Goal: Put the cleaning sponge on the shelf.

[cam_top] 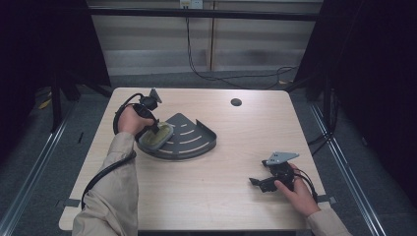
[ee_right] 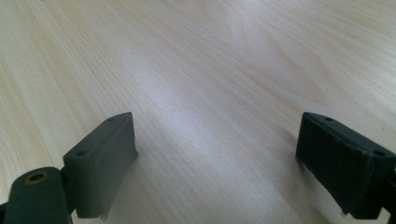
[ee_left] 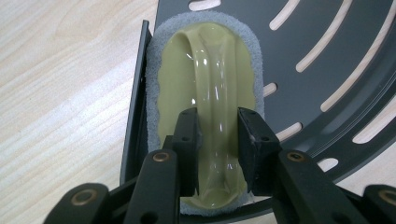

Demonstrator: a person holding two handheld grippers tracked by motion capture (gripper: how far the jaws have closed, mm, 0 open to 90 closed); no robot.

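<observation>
A dark grey quarter-round slotted rack [cam_top: 194, 140] lies flat on the left half of the wooden table. In its left corner sits an oval scrubbing pad [cam_top: 158, 137] with a grey foam base and an olive-green plastic top with an arched handle [ee_left: 212, 70]. My left gripper [cam_top: 155, 129] comes down on the pad from the left; its jaws press on both sides of the handle [ee_left: 217, 114]. Near the front right of the table my right gripper [cam_top: 254, 182] rests low and open, and its view has bare wood between its jaws [ee_right: 215, 135].
The rack's raised rim [ee_left: 140, 93] runs along the pad's left side. A small round hole [cam_top: 236, 102] sits in the tabletop at the back. Black cables [cam_top: 231, 76] lie on the floor behind the table. Bare wood [cam_top: 221, 196] spans the front.
</observation>
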